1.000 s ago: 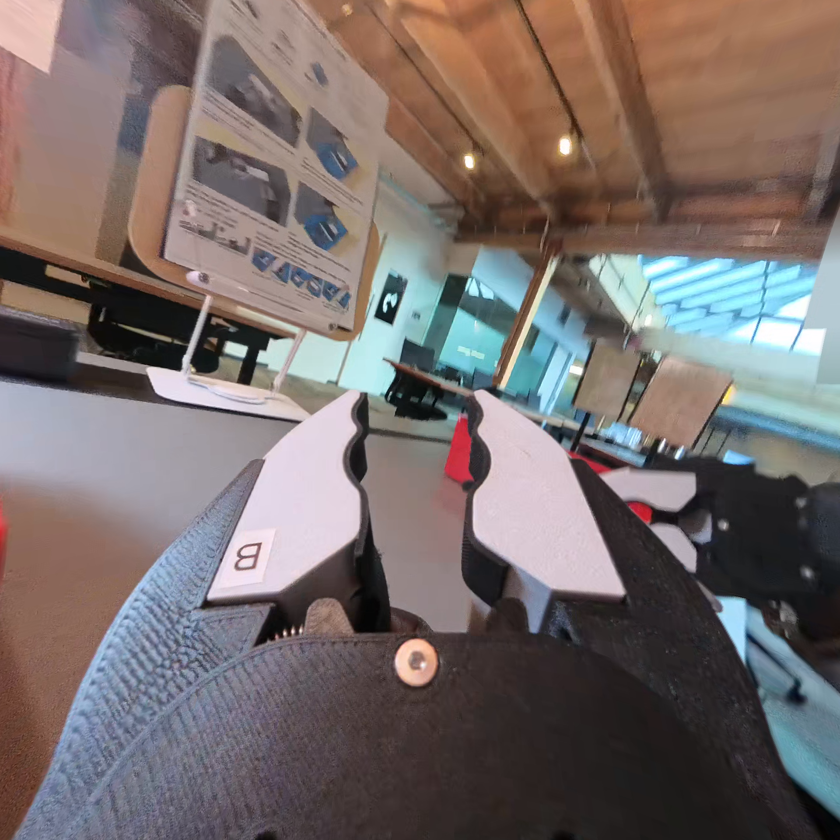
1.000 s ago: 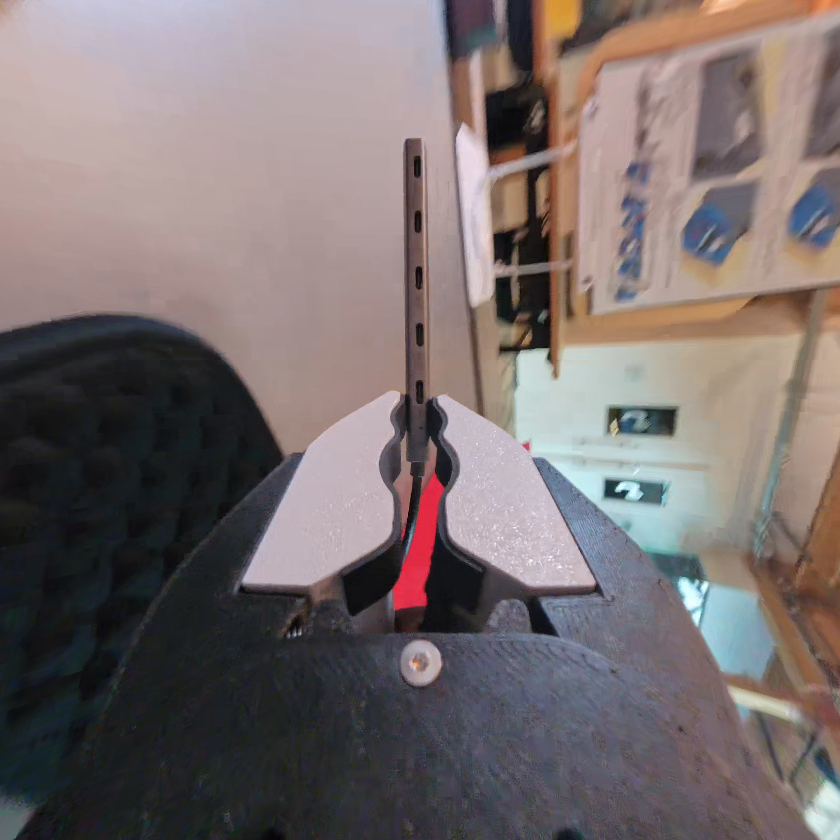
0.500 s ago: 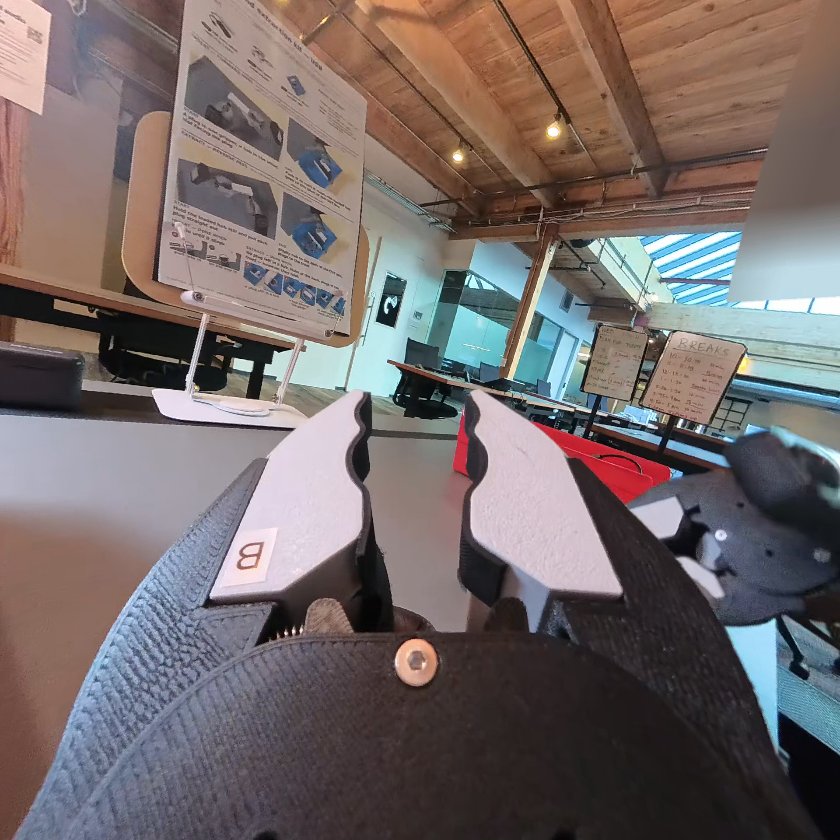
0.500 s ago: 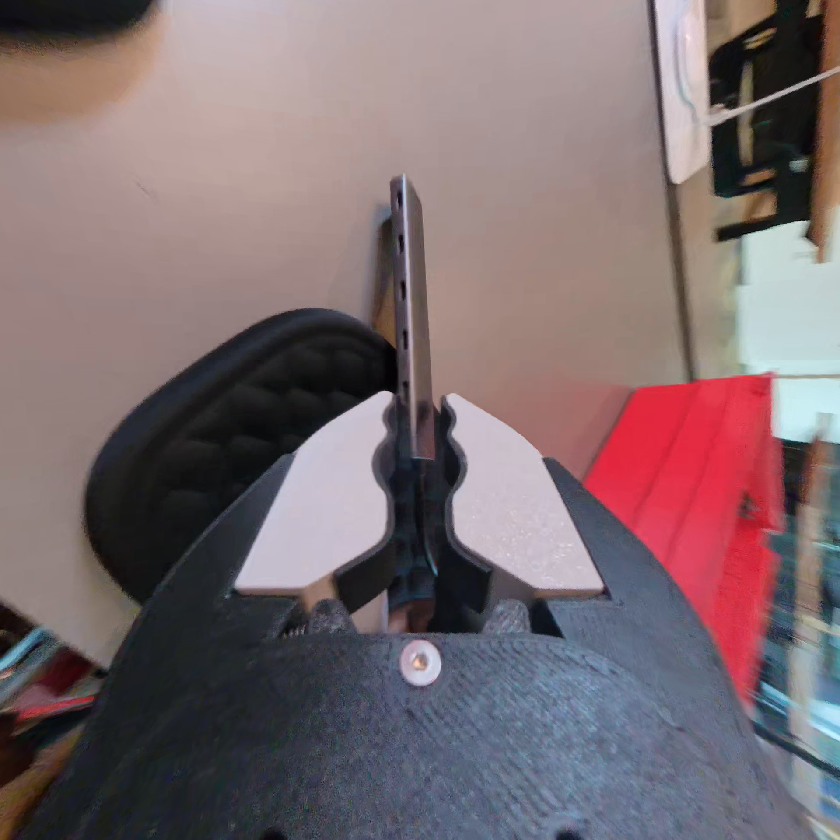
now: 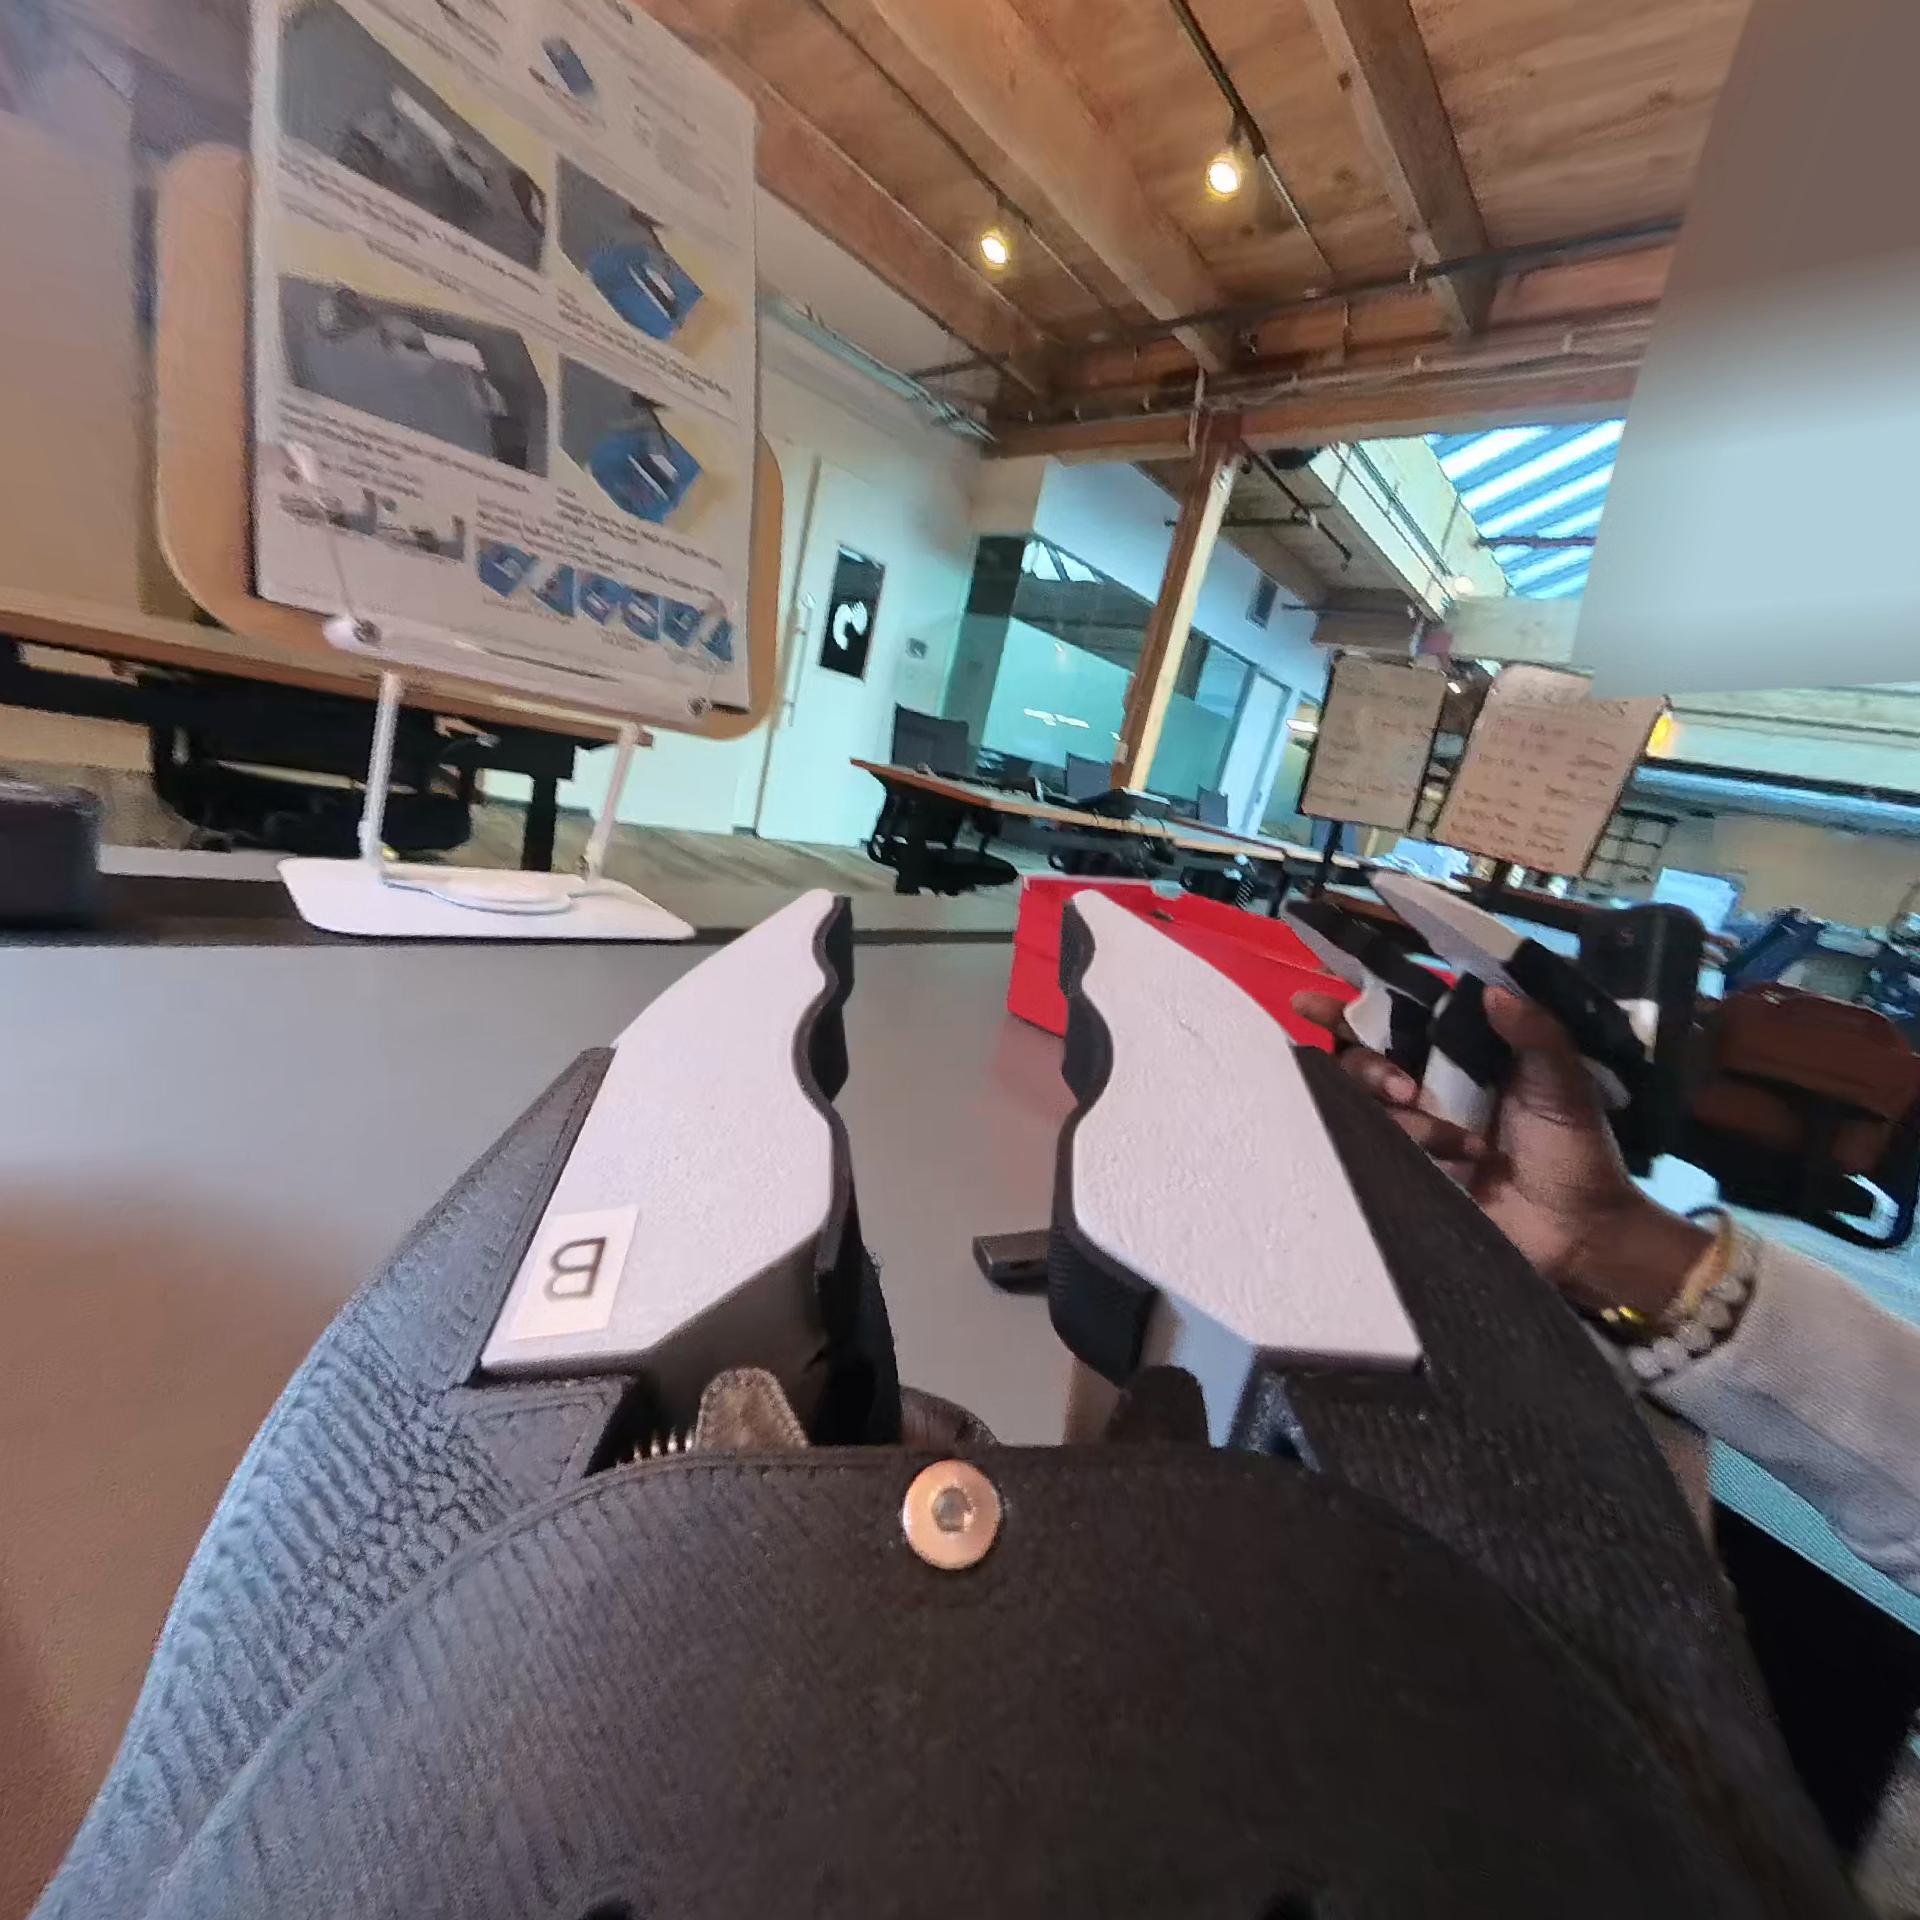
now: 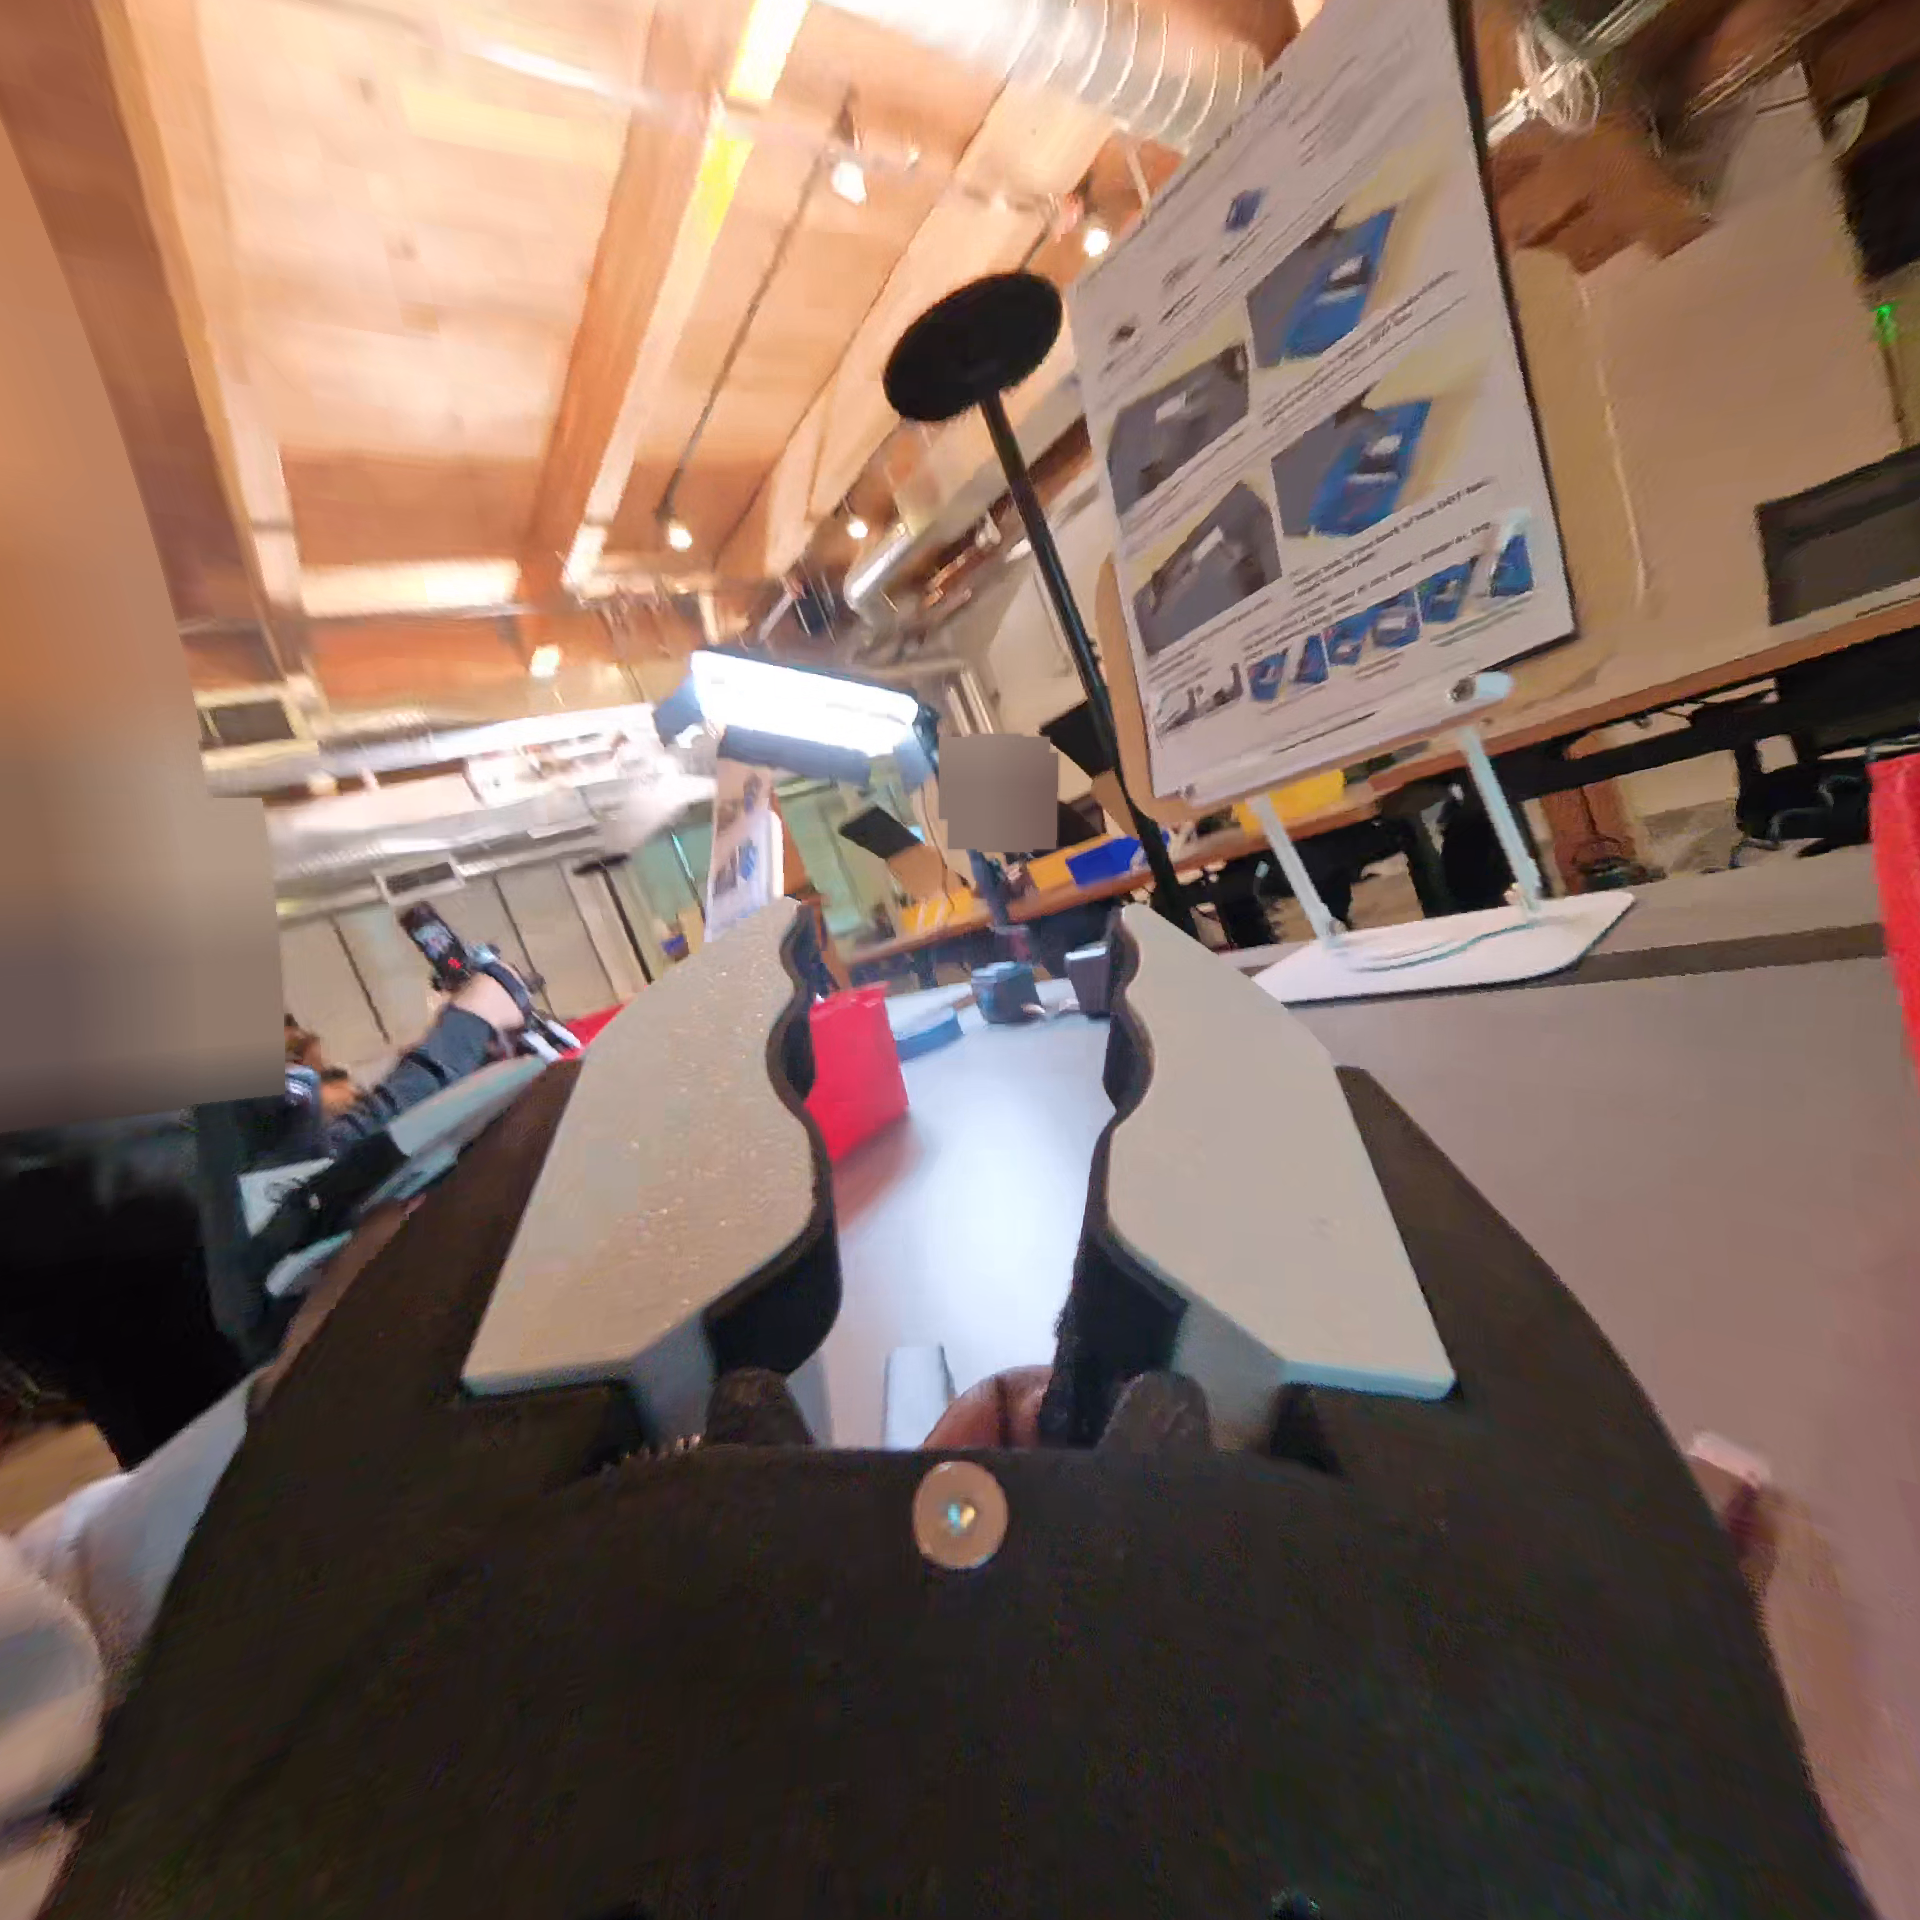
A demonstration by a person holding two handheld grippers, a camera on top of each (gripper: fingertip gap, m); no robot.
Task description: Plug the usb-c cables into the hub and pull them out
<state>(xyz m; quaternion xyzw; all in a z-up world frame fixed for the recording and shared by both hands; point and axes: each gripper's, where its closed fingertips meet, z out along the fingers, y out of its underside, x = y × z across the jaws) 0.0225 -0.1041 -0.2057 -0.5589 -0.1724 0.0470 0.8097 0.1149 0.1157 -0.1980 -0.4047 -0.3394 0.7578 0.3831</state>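
Note:
My left gripper [image 5: 956, 925] is open and empty, held low over the grey table [image 5: 312, 1091]. A small dark grey block [image 5: 1010, 1252], which looks like the end of the hub, lies flat on the table between its fingers. The right finger hides most of the block. My right gripper [image 6: 961, 925] is open and empty and points across the room. It also shows in the left wrist view [image 5: 1351, 920], held in a person's hand [image 5: 1538, 1132] to the right. No cables are in view.
A red box [image 5: 1174, 945] stands on the table beyond the left gripper. A sign on a white stand [image 5: 499, 343] is at the back left, also in the right wrist view [image 6: 1320, 416]. A black pole with a disc [image 6: 977, 343] rises behind. Another red box [image 6: 852, 1070] sits ahead. The left gripper's tips are roughly 25 cm from the right gripper's.
My right gripper was shut on the hub and is now open without it. It has swung up from facing the table to facing the room. The left gripper stayed open.

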